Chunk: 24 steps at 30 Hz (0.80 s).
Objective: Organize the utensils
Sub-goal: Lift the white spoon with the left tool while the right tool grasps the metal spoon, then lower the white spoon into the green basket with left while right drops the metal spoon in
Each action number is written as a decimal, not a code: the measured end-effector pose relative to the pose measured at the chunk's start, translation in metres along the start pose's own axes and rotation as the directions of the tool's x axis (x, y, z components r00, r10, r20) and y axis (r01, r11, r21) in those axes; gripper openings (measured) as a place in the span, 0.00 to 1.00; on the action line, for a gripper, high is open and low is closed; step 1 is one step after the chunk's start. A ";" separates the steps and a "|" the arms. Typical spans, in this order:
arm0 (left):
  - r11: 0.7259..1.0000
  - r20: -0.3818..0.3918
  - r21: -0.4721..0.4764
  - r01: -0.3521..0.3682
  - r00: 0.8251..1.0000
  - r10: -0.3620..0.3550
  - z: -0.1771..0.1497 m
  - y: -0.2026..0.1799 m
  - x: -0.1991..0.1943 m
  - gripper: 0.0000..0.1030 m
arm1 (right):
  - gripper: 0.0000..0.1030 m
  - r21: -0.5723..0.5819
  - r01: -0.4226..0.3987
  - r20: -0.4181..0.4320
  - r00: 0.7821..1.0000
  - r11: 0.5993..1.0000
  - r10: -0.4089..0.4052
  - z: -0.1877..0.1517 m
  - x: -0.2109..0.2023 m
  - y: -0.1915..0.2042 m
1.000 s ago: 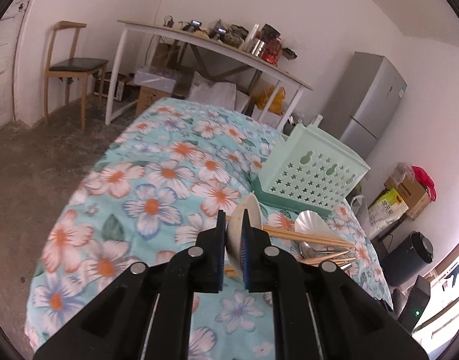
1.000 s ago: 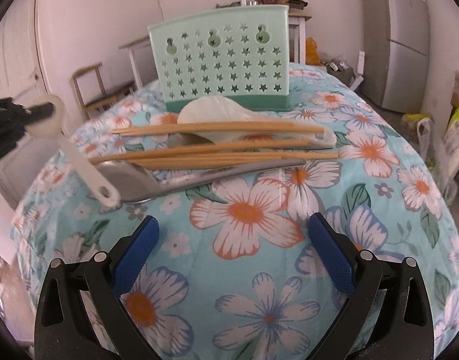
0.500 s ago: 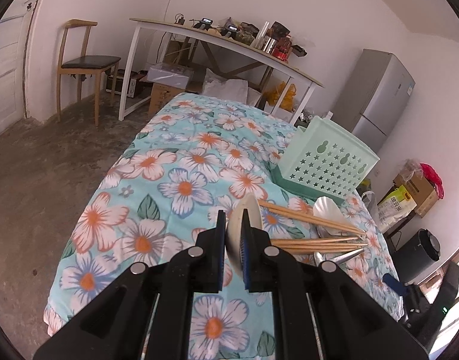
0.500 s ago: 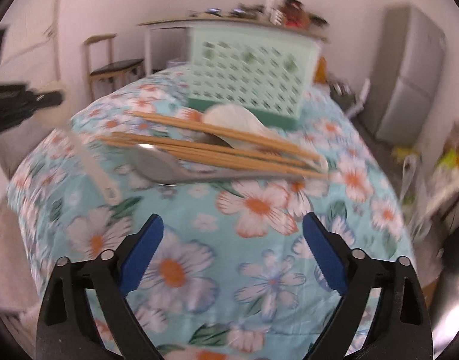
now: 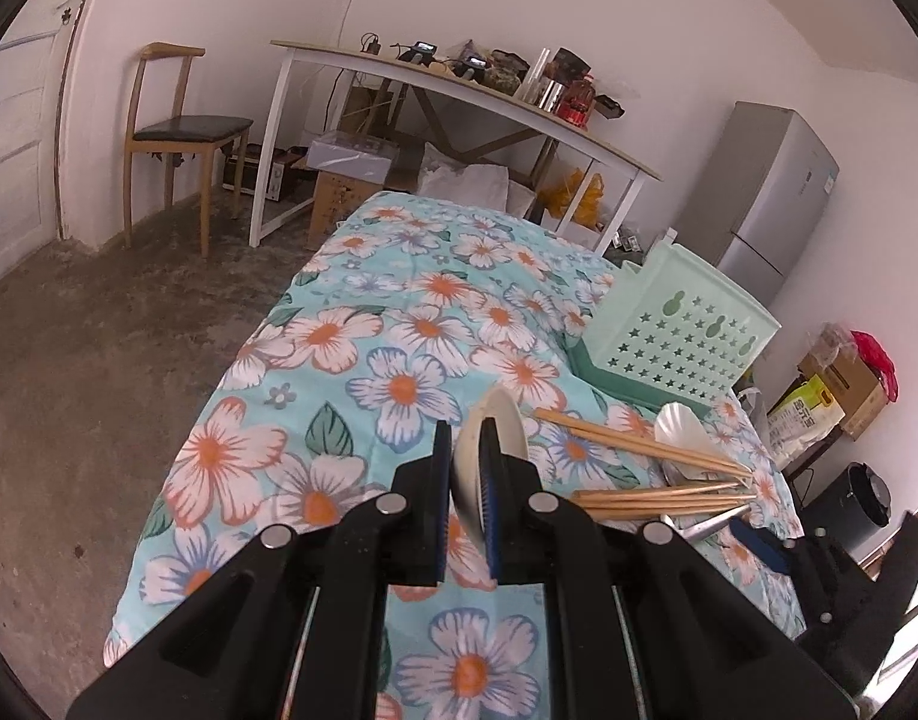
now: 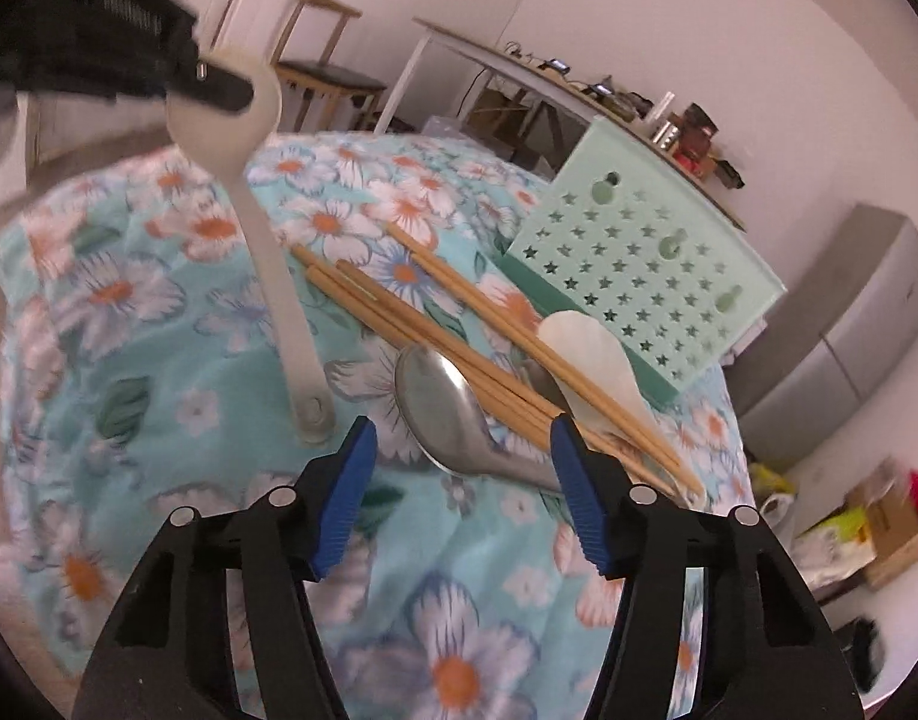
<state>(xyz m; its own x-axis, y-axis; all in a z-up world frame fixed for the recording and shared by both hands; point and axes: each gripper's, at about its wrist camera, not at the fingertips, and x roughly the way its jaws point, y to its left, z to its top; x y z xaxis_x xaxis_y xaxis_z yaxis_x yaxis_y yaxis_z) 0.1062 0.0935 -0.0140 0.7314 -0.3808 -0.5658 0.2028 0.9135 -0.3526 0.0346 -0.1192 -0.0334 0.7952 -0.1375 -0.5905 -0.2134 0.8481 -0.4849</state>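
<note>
Up close in the right wrist view, right gripper (image 6: 462, 459) low over the flowery cloth (image 6: 159, 312), blue pads closing in with only air between them, the metal spoon (image 6: 444, 414) lying just past the tips. Off to the side, left gripper (image 5: 464, 480) clamped tight on the bowl of a white spoon (image 6: 243, 138), handle hanging down over the cloth without touching it. A bit further, a pile: wooden chopsticks (image 6: 477, 330) lying across the metal spoon, and a white rice paddle (image 6: 585, 348) under one stick. Behind that, the green holder (image 6: 639, 264) standing empty-looking from here. Could go wrong: a grab at the metal spoon likely to drag the sticks along or roll them off the table edge, since they sit right on top. Also a chance of the white spoon slipping, held only by its smooth round end. Hard to see: the inside of the holder, the far handle end of the metal spoon under the sticks, and blurry edges all round the right view.
</note>
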 end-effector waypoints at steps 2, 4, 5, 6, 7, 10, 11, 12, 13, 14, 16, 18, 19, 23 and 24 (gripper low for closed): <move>1.000 0.001 0.000 0.007 1.000 -0.007 0.002 0.002 0.003 0.08 | 0.45 -0.025 0.008 -0.019 1.000 1.000 -0.009 0.001 0.010 0.002; 1.000 -0.001 0.004 0.013 1.000 -0.013 0.004 0.002 0.006 0.08 | 0.41 -0.048 0.029 -0.021 0.999 0.998 -0.030 0.003 0.015 0.005; 1.000 -0.003 0.007 0.016 1.000 -0.016 0.004 0.003 0.008 0.08 | 0.39 -0.055 0.033 -0.023 0.999 0.998 -0.034 0.004 0.017 0.006; 1.000 -0.005 0.008 0.019 1.000 -0.019 0.005 0.003 0.009 0.08 | 0.36 -0.064 0.039 -0.026 0.999 0.997 -0.040 0.005 0.019 0.008; 1.000 -0.007 0.007 0.022 1.000 -0.022 0.006 0.003 0.010 0.08 | 0.30 -0.069 0.043 -0.030 0.999 0.997 -0.045 0.005 0.021 0.009; 1.000 -0.007 0.014 0.024 1.000 -0.024 0.007 0.003 0.012 0.08 | 0.10 -0.075 0.044 -0.046 0.998 0.996 -0.048 0.008 0.024 0.012; 1.000 -0.005 0.018 0.024 1.000 -0.024 0.008 0.003 0.012 0.08 | 0.08 -0.069 0.039 -0.050 0.998 0.997 -0.043 0.008 0.023 0.012; 0.999 -0.004 0.019 0.025 1.000 -0.025 0.008 0.003 0.011 0.08 | 0.07 -0.063 0.044 -0.048 0.998 0.997 -0.047 0.008 0.019 0.015; 0.999 -0.002 0.020 0.026 1.000 -0.026 0.009 0.003 0.011 0.08 | 0.06 -0.053 0.042 -0.045 0.998 0.998 -0.044 0.009 0.017 0.013; 0.999 0.002 0.022 0.025 1.000 -0.025 0.009 0.003 0.010 0.08 | 0.05 -0.040 0.039 -0.042 0.998 0.998 -0.041 0.009 0.014 0.011; 0.999 0.010 0.021 0.028 1.000 -0.028 0.011 0.002 0.007 0.08 | 0.05 0.013 0.025 -0.030 0.999 1.000 -0.024 0.012 0.004 -0.001; 0.999 0.017 0.020 0.029 0.999 -0.029 0.013 0.002 0.004 0.08 | 0.04 0.078 0.002 -0.018 1.000 0.997 -0.001 0.015 -0.008 -0.017; 0.999 0.022 0.021 0.028 0.999 -0.028 0.013 0.001 0.002 0.08 | 0.04 0.107 -0.008 -0.011 1.000 0.994 0.010 0.016 -0.014 -0.023; 0.999 0.048 0.026 0.025 0.998 -0.027 0.017 -0.004 -0.008 0.08 | 0.03 0.312 -0.112 0.047 0.994 0.943 0.102 0.023 -0.040 -0.073; 0.999 0.056 0.026 0.025 0.998 -0.026 0.018 -0.005 -0.010 0.08 | 0.03 0.356 -0.138 0.065 0.990 0.924 0.123 0.023 -0.045 -0.084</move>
<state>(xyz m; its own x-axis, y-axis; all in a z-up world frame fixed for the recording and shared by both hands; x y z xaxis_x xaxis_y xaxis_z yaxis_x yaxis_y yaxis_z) 0.1090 0.0953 0.0068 0.7609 -0.3961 -0.5140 0.2377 0.9072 -0.3472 0.0292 -0.1723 0.0484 0.7981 0.0012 -0.6026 -0.1049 0.9850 -0.1371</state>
